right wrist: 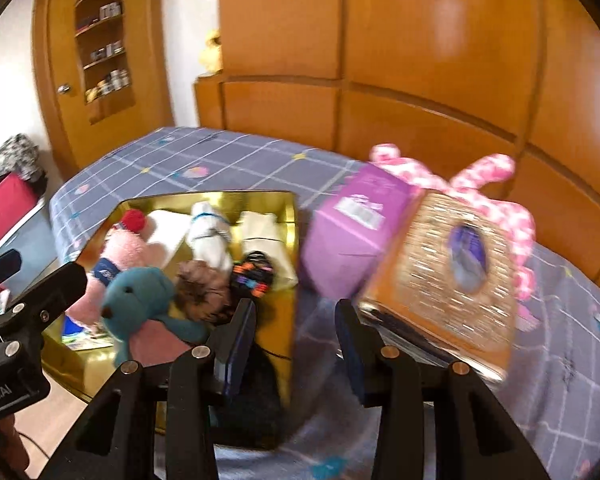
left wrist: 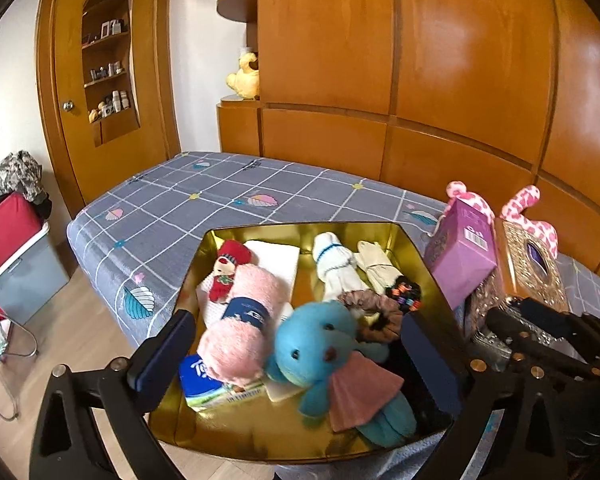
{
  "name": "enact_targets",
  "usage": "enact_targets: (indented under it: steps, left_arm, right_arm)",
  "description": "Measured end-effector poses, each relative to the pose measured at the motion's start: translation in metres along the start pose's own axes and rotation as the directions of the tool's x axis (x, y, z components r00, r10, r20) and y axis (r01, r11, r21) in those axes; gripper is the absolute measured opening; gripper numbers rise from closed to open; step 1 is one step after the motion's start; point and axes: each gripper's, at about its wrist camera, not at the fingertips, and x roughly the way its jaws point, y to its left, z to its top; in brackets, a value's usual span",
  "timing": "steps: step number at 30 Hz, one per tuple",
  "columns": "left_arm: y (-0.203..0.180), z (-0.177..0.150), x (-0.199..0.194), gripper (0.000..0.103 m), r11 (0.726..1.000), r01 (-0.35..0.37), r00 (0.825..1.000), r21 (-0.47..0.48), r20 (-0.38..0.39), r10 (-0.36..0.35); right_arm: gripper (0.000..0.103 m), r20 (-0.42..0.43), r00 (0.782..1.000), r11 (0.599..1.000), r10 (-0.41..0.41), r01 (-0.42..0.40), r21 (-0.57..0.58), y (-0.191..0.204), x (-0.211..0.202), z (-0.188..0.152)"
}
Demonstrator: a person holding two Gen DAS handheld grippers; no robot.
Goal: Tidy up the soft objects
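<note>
A gold tin box (left wrist: pixel 300 229) (right wrist: pixel 288 320) sits on the bed and holds a blue teddy (left wrist: pixel 320 352) (right wrist: pixel 140 296), a pink rolled towel (left wrist: pixel 244 320) (right wrist: pixel 128 252), a small red-hat doll (left wrist: pixel 228 268), white socks (left wrist: pixel 336 264) (right wrist: pixel 210 236), scrunchies (left wrist: pixel 380 312) (right wrist: pixel 204 288) and a tissue pack (left wrist: pixel 216 388). My left gripper (left wrist: pixel 296 354) is open, its fingers straddling the teddy above the box. My right gripper (right wrist: pixel 296 344) is open and empty over the box's right edge. It also shows in the left wrist view (left wrist: pixel 556 332).
A purple box (left wrist: pixel 460 256) (right wrist: pixel 348 240), a gold glittery tissue box (left wrist: pixel 536 268) (right wrist: pixel 448 276) and a pink spotted plush (left wrist: pixel 532 216) (right wrist: pixel 496 184) stand right of the tin. The bed (left wrist: pixel 220 196) reaches back to a wooden headboard. Bins stand on the floor at left.
</note>
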Motion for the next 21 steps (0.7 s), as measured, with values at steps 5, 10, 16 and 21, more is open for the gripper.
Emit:
enact_targets:
  steps: [5,10,16,21]
  left_arm:
    - [-0.019,-0.01,-0.007,0.103,0.999,0.035,0.999,0.027,0.014,-0.035]
    - [-0.042,-0.026,-0.01,0.103,0.996,0.064,0.998,0.056,0.003,-0.064]
    - [-0.063,-0.034,-0.015,0.102,0.994,0.062,0.998,0.095,0.013,-0.063]
    - [-0.067,-0.036,-0.017,0.103,0.993,0.067,0.998,0.101,0.01,-0.069]
  right_arm:
    - [0.041,0.022,0.998,0.996,-0.063,0.061,0.072,-0.024,-0.013,-0.017]
    - [0.041,0.04,0.988,0.978,-0.149,0.141,0.153,-0.048,-0.023,-0.031]
    - [0.041,0.034,0.978,0.958,-0.205,0.194,0.211,-0.072,-0.033,-0.044]
    - [0.041,0.031,0.977,0.954,-0.213,0.201,0.221,-0.077,-0.037,-0.048]
